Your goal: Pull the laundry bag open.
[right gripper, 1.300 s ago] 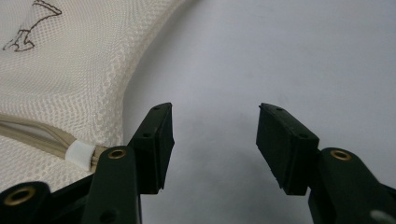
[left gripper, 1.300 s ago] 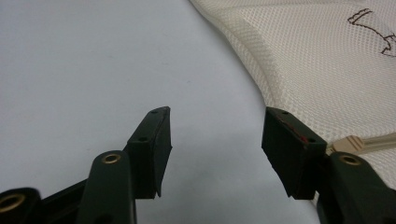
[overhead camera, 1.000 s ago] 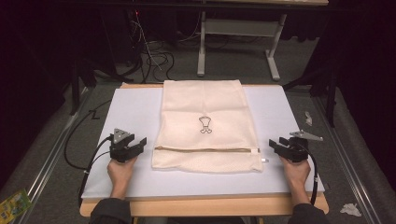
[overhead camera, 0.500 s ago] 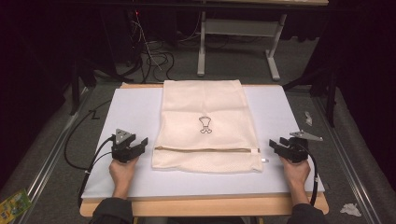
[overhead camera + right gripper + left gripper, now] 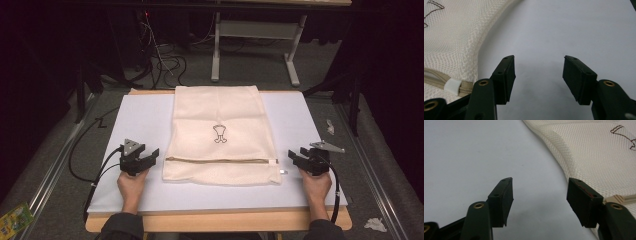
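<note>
A cream mesh bag (image 5: pixel 220 135) lies flat on the white board (image 5: pixel 140 120), with a small brown emblem at its middle and a zipper (image 5: pixel 220 160) across its near end. My left gripper (image 5: pixel 151 159) rests on the board just left of the bag's near corner. It is open, its jaws have just been opening, and only bare board shows between them (image 5: pixel 540 187). The bag's edge (image 5: pixel 599 152) runs beside its right jaw. My right gripper (image 5: pixel 293 158) sits just right of the zipper's end (image 5: pixel 452 86). It too is open and has just been opening, with nothing between the jaws (image 5: pixel 539 65).
The board sits on a wooden table (image 5: pixel 215 222). Black cables (image 5: pixel 80 150) trail off the left side to the floor. A desk frame (image 5: pixel 216 50) stands beyond the far edge. Crumpled paper (image 5: pixel 375 225) lies on the floor at the right, and a green packet (image 5: pixel 15 220) at the left.
</note>
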### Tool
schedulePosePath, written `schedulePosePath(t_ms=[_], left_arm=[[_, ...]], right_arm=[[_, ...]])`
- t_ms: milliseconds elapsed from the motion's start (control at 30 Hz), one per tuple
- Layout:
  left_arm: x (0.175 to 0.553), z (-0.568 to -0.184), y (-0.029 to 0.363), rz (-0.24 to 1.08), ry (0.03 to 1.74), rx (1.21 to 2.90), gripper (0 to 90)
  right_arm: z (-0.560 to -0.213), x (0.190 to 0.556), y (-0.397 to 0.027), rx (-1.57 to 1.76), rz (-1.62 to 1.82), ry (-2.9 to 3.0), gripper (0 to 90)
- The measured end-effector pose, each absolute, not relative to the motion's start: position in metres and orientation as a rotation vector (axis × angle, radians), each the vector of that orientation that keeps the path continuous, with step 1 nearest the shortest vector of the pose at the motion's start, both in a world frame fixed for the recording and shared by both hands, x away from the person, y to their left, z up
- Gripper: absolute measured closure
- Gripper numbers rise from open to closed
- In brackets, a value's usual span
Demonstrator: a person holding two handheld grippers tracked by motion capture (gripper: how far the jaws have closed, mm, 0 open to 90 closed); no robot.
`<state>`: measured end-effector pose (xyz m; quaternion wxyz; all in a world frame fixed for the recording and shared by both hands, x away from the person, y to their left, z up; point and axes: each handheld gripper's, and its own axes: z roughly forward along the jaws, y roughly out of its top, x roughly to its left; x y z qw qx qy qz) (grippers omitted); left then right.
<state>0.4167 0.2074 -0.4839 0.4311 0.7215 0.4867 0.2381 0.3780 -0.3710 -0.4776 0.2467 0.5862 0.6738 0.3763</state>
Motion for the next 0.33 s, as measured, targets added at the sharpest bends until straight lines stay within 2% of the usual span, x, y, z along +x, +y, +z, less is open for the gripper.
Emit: schedulePosePath(t_ms=[333], left_arm=[[0.4165,-0.4839,0.2074,0.592,1.211,1.801,38.3]], right_arm=[[-0.4778,0.3784,-0.3716,1.602,1.03,1.839,43.8]])
